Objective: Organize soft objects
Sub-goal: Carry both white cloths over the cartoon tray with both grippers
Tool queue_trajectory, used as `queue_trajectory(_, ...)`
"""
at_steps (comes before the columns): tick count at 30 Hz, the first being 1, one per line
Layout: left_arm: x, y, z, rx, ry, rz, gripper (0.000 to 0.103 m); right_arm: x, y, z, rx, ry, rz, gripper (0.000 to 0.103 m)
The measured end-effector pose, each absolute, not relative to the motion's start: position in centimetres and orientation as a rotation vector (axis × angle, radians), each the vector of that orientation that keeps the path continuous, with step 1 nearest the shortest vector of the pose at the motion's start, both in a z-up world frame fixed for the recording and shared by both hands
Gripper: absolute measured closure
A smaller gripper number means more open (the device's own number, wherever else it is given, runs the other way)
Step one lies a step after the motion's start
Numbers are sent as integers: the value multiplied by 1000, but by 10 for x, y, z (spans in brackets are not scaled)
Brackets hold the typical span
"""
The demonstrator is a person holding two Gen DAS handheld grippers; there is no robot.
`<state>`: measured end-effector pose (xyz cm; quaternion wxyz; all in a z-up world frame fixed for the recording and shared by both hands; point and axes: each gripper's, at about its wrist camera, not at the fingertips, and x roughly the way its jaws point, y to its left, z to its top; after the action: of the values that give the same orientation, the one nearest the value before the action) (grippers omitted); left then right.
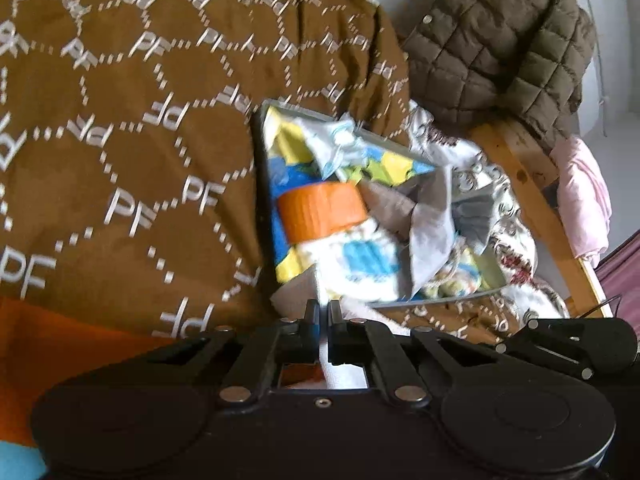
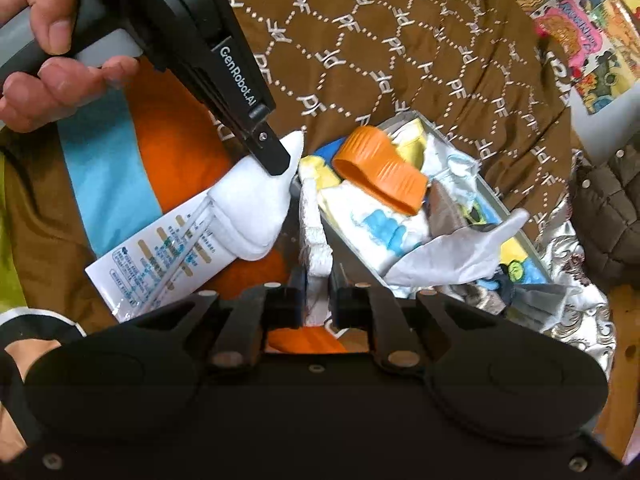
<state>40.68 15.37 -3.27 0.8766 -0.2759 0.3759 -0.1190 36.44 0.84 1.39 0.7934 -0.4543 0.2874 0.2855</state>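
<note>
Both claws were clenched: left gripper [image 2: 276,164] pinching the white sock [image 2: 256,216], right gripper [image 2: 316,300] nipping the towel strip [image 2: 314,220] at the box [image 2: 516,216] edge. I judged gentle, steady pulls best.

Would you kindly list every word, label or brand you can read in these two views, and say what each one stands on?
"GenRobot.AI": on the side of the left gripper, seen from the right wrist.
"PF": repeated all over the brown cloth.
Small print on the white packet: too small to read.
Lettering on the colourful poster: blurred, unreadable.
</note>
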Motion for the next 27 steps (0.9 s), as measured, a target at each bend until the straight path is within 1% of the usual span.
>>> queue_trajectory(7,413,147,1,-564,684,-264,101,362,0,36,-988,564,600,97)
queue_trajectory(15,436,135,30,-575,576,-268,101,372,-21,73,-986,501,546,97)
queue_trajectory(21,463,112,38,-556,514,-259,101,405,-38,100,-970,433,418,97)
queue_trajectory(27,496,88,42,-556,471,-242,101,455,-57,112,-934,378,301,97)
